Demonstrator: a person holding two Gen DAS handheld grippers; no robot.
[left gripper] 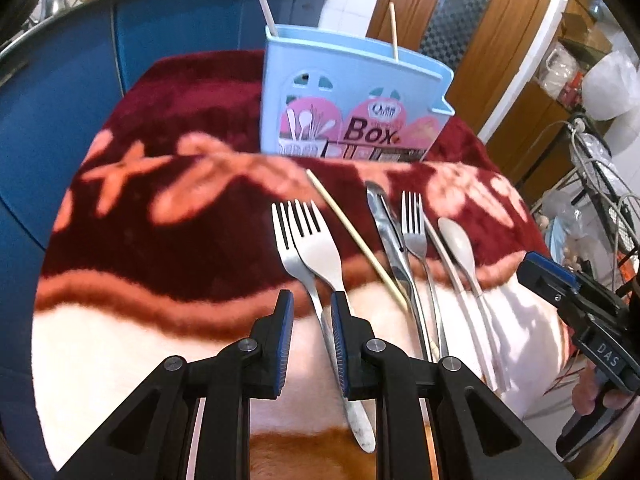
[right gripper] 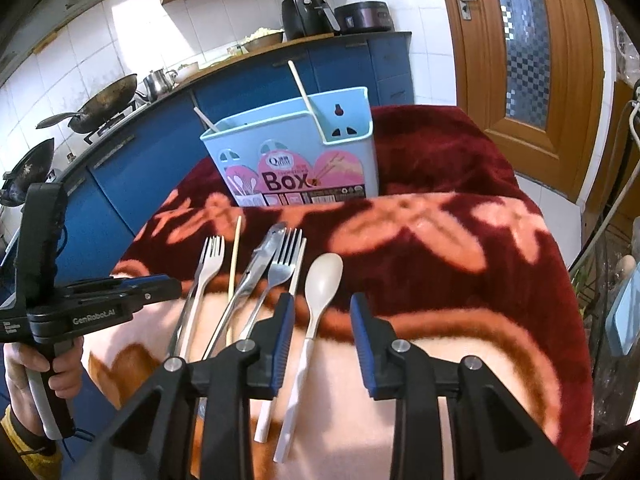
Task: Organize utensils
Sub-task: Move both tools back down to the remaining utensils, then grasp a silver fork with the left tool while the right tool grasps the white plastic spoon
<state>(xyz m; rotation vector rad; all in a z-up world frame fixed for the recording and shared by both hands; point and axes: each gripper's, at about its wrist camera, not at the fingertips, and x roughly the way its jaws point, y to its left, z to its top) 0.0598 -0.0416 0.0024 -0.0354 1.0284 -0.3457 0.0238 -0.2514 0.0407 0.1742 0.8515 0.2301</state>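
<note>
A light blue utensil box (left gripper: 352,96) stands at the far side of the blanket, also in the right wrist view (right gripper: 300,160), with two sticks poking out. Utensils lie in a row on the blanket: two overlapping forks (left gripper: 312,244), a wooden chopstick (left gripper: 352,236), metal tongs (left gripper: 386,228), a third fork (left gripper: 414,228) and a beige spoon (left gripper: 460,246). My left gripper (left gripper: 312,324) is open, its jaws on either side of the two forks' handles. My right gripper (right gripper: 322,328) is open over the spoon's (right gripper: 322,280) handle; a white chopstick (right gripper: 294,292) lies beside it.
The table is covered by a red and pink flowered blanket (right gripper: 460,240). Blue kitchen cabinets (right gripper: 140,168) with woks stand behind. A wooden door (right gripper: 528,60) is at the right. Wire racks and bags (left gripper: 600,184) crowd the right side.
</note>
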